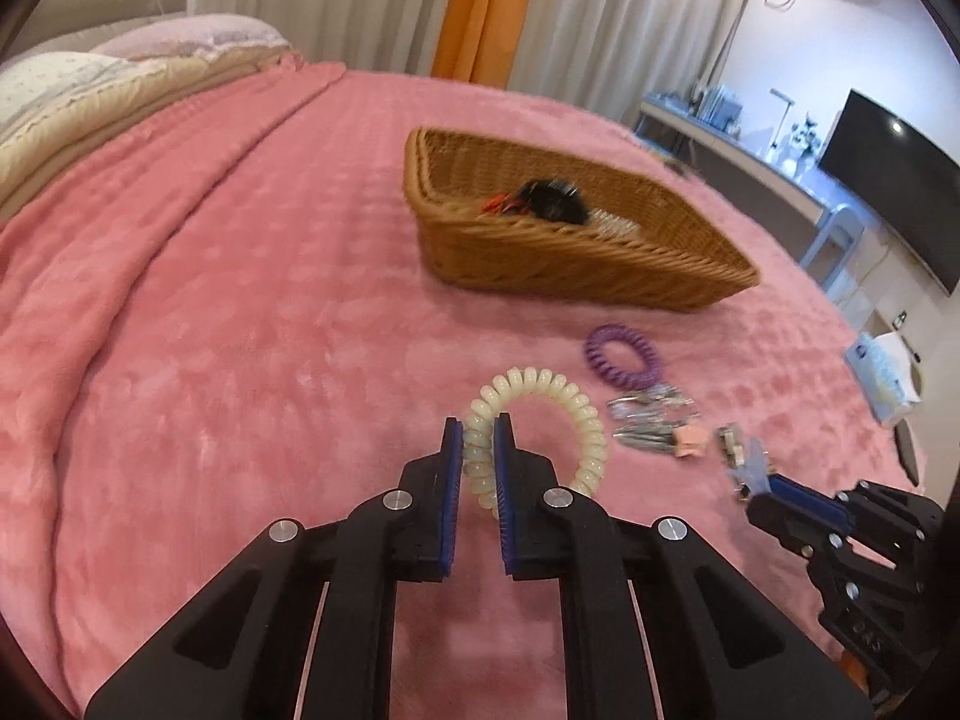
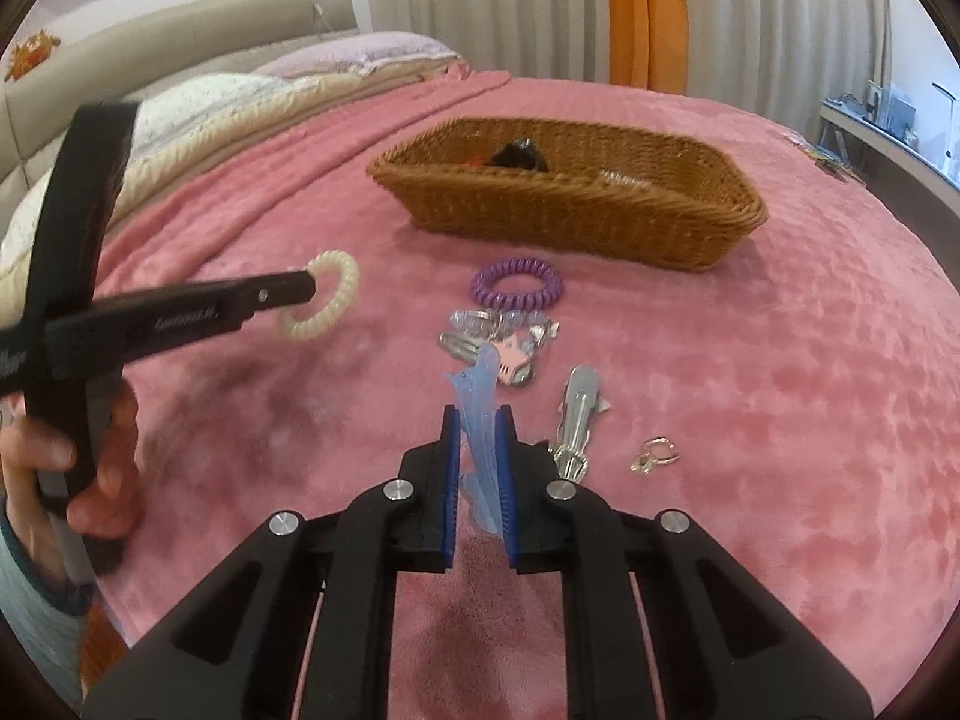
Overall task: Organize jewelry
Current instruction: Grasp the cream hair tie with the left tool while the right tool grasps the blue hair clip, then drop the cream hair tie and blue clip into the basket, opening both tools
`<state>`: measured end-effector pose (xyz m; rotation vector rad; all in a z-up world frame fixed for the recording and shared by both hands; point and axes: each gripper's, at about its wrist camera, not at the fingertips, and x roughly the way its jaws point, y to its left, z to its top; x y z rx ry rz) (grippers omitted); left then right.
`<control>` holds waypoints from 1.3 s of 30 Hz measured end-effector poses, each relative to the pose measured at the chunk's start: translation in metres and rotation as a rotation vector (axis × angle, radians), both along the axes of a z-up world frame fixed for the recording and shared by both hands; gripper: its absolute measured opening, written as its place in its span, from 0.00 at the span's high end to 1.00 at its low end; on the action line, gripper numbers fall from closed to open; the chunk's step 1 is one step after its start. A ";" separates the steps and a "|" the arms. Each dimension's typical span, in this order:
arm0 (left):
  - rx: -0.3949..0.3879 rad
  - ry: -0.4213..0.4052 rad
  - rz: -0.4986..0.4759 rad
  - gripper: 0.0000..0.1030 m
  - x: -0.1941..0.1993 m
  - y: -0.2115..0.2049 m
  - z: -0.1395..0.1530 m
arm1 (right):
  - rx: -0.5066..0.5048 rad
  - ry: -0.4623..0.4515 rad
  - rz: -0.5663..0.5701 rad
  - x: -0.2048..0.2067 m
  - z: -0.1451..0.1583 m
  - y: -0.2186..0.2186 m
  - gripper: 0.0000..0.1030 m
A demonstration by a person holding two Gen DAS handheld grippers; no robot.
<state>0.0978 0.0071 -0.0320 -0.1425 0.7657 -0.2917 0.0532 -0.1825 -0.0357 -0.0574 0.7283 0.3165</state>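
My left gripper point(image 1: 478, 429) is shut on a cream spiral hair tie point(image 1: 576, 399) and holds it above the pink bedspread; it also shows in the right wrist view point(image 2: 327, 294). My right gripper point(image 2: 478, 420) is shut on a light blue hair clip point(image 2: 477, 396), seen small in the left wrist view point(image 1: 753, 468). A wicker basket point(image 1: 600, 264) point(image 2: 570, 216) sits further back with a black hair piece point(image 1: 552, 201) and other items inside. A purple spiral hair tie point(image 2: 516, 283) point(image 1: 621, 355) lies in front of the basket.
A pile of small clips point(image 2: 498, 339) point(image 1: 654, 423), a silver clip point(image 2: 579, 414) and a small ring point(image 2: 657, 453) lie on the bedspread point(image 2: 780, 390). Pillows point(image 2: 240, 96) are at the far left. A desk and TV point(image 1: 888, 186) stand to the right.
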 end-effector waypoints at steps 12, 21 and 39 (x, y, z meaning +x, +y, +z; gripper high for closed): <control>-0.013 -0.180 -0.039 0.92 -0.005 -0.030 0.072 | 0.003 -0.152 -0.056 0.021 0.068 -0.020 0.91; 0.006 -0.220 -0.036 0.92 0.057 -0.062 0.098 | 0.040 -0.170 -0.131 0.103 0.101 -0.049 0.91; 0.036 -0.103 -0.073 0.91 0.140 -0.112 0.040 | 0.166 0.081 -0.100 0.258 0.047 -0.079 0.91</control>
